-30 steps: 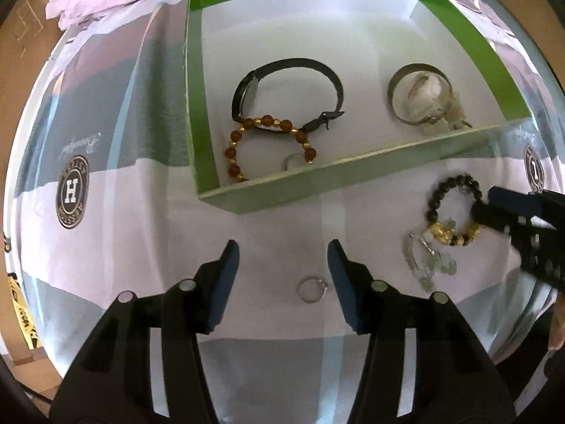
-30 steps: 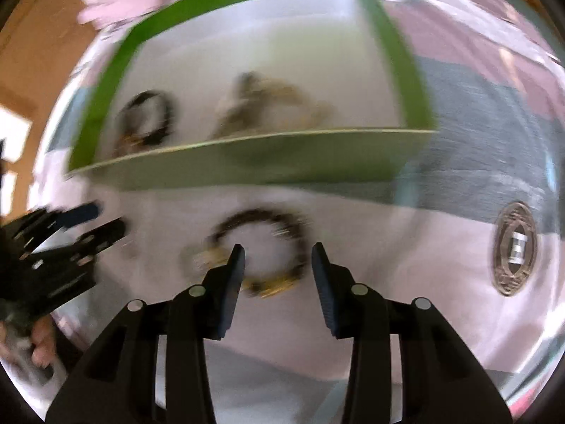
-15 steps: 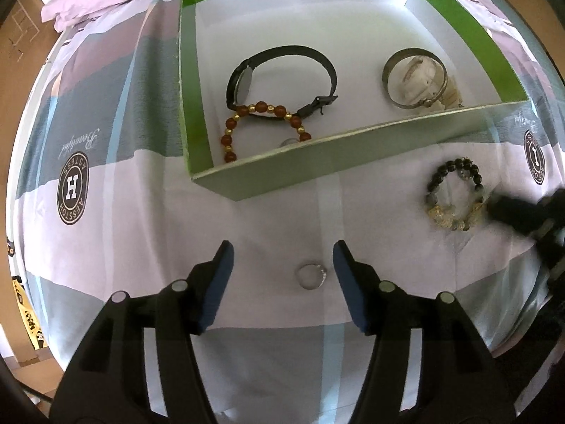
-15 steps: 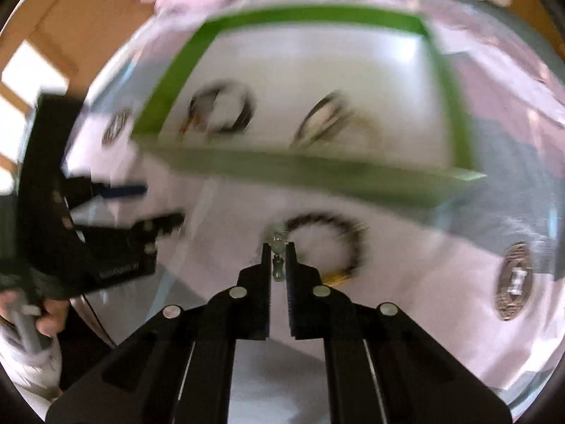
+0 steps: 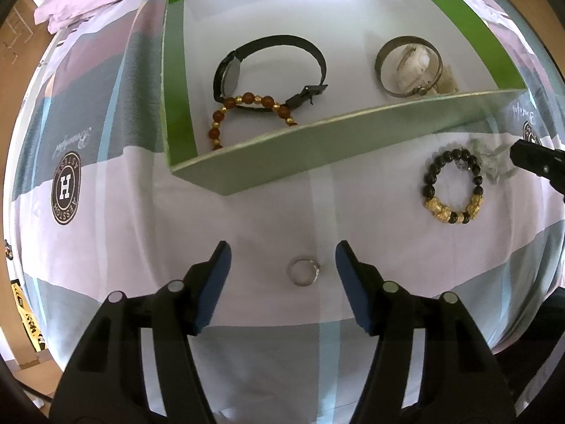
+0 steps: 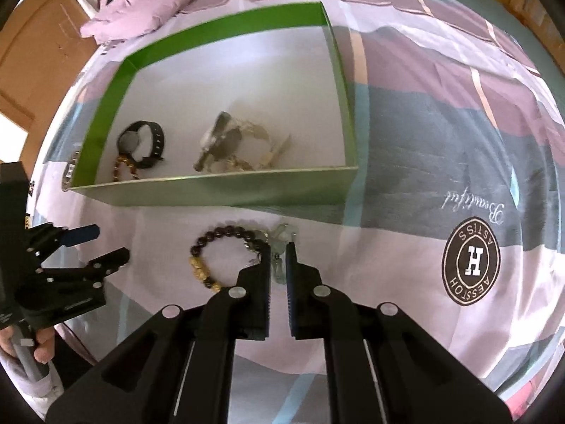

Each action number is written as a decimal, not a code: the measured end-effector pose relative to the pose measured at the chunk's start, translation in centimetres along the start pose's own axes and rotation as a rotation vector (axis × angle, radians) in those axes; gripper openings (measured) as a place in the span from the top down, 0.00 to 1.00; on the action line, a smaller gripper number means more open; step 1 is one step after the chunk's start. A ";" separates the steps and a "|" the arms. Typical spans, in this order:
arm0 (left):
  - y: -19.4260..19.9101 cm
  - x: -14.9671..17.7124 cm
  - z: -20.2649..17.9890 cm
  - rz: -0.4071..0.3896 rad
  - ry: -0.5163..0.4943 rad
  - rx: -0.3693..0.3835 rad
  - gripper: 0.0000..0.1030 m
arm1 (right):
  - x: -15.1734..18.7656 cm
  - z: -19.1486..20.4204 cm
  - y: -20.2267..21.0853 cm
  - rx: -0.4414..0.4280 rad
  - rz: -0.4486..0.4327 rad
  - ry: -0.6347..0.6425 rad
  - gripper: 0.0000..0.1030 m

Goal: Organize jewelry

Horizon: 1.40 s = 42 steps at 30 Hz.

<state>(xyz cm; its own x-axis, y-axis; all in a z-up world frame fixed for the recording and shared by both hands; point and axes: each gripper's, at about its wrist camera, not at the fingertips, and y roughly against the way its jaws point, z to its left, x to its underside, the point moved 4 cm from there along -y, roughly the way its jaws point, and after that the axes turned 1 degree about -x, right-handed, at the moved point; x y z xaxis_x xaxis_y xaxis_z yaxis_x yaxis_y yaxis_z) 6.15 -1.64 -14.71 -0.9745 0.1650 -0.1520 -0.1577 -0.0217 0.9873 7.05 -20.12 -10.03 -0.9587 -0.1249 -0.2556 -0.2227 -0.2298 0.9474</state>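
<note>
**Box half filled, three pieces left on the bedspread**

I work over a striped bedspread in pink, grey and white (image 5: 106,113), and the shallow green cardboard box with a white floor (image 5: 353,148) sits on it ahead of both tools. Going by what lies inside, I judge the job somewhat past its midpoint. In the box's left part I have a black strap wristwatch (image 5: 268,67) with an amber and gold bead bracelet (image 5: 247,106) lying partly over it. In the right part sits a dull metal bangle (image 5: 408,67) around a pale piece I cannot identify.

Outside the box, near its front wall, three things remain. The black bead bracelet with gold charms (image 5: 453,187) rests on the cloth, untouched. Just beside it is a clear, glassy trinket (image 6: 279,247); my right gripper (image 6: 279,258) has its jaws drawn almost together on that piece, so I read it as pinched and ready to lift toward the box. Smallest of all, a thin silver ring (image 5: 303,272) lies flat between the spread-apart blue-padded fingers of my left gripper (image 5: 282,265), which hovers near it without contact.

So I count three placements left: the trinket, the black bracelet, the ring.
</note>
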 end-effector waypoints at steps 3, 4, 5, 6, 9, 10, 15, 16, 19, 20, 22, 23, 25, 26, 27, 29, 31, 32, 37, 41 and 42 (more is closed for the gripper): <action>-0.3 0.1 -0.4 0.008 -0.003 0.008 0.39 | 0.1 0.3 -0.4 -0.020 0.011 -0.005 0.72; -0.3 0.4 -0.6 0.011 -0.003 0.011 0.39 | 0.1 0.4 -0.5 -0.018 0.013 -0.001 0.72; -0.5 0.5 -0.7 0.015 -0.001 0.014 0.39 | 0.1 0.6 -0.6 -0.025 0.013 0.001 0.72; -0.5 1.1 -1.0 0.016 -0.001 0.014 0.39 | 0.1 0.7 -0.5 -0.040 0.013 0.004 0.72; -1.5 0.7 -0.8 0.024 -0.009 0.013 0.39 | 0.0 1.5 -0.8 -0.085 0.015 0.006 0.72; -1.8 1.0 -0.9 0.028 -0.012 0.013 0.40 | 0.0 1.6 -1.0 -0.083 0.012 0.010 0.72; -2.5 1.3 -1.7 0.037 -0.024 0.014 0.45 | 0.1 1.7 -3.3 -0.048 0.034 0.018 0.72; -2.5 1.4 -1.6 0.037 -0.023 0.015 0.45 | 0.2 1.6 -3.7 -0.040 0.050 0.019 0.72; -2.4 1.6 -1.3 0.043 -0.013 0.024 0.45 | 0.4 2.5 -4.0 -0.033 0.062 0.060 0.89; -2.2 1.8 -1.0 0.045 -0.010 0.027 0.45 | 0.4 3.0 -3.8 -0.062 0.064 0.068 0.92; -2.3 1.3 -0.6 0.043 -0.005 0.027 0.45 | 0.4 3.8 -3.1 -0.109 0.051 0.088 0.92; -2.2 1.2 0.0 0.042 -0.002 0.026 0.45 | 0.4 4.2 -2.7 -0.126 0.041 0.100 0.92; -2.1 0.4 1.2 0.040 0.008 0.027 0.45 | 0.2 4.5 -2.3 -0.154 0.032 0.099 0.92; -2.0 0.4 1.5 0.040 0.014 0.030 0.45 | 0.2 4.4 -2.2 -0.165 0.031 0.092 0.92; -2.0 0.2 1.7 0.039 0.019 0.031 0.45 | 0.1 4.2 -2.1 -0.172 0.033 0.085 0.92; -2.0 0.1 2.0 0.038 0.020 0.032 0.45 | 0.1 3.9 -1.9 -0.189 0.034 0.071 0.92; -2.1 -0.1 2.1 0.038 0.017 0.034 0.45 | 0.0 3.7 -1.2 -0.227 0.023 0.059 0.92; -2.1 -0.1 2.1 0.038 0.015 0.034 0.45 | -0.1 3.7 -0.8 -0.245 0.019 0.061 0.92; -2.3 -0.3 2.8 0.040 0.015 0.029 0.45 | 0.8 4.0 -2.1 -0.128 0.070 0.104 0.78; -1.5 -0.1 1.9 0.039 0.022 0.041 0.44 | 0.9 4.8 -1.7 -0.189 0.060 0.138 0.77; -1.2 0.0 1.7 0.037 0.023 0.042 0.44 | 1.0 5.2 -1.5 -0.206 0.054 0.153 0.74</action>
<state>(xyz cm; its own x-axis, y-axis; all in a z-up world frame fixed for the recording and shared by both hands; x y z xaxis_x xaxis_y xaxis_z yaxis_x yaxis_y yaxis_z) 6.61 0.06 -15.83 -0.9830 0.1426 -0.1159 -0.1150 0.0146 0.9933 5.49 -14.90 -10.69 -0.9270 -0.2829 -0.2464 -0.1159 -0.4087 0.9053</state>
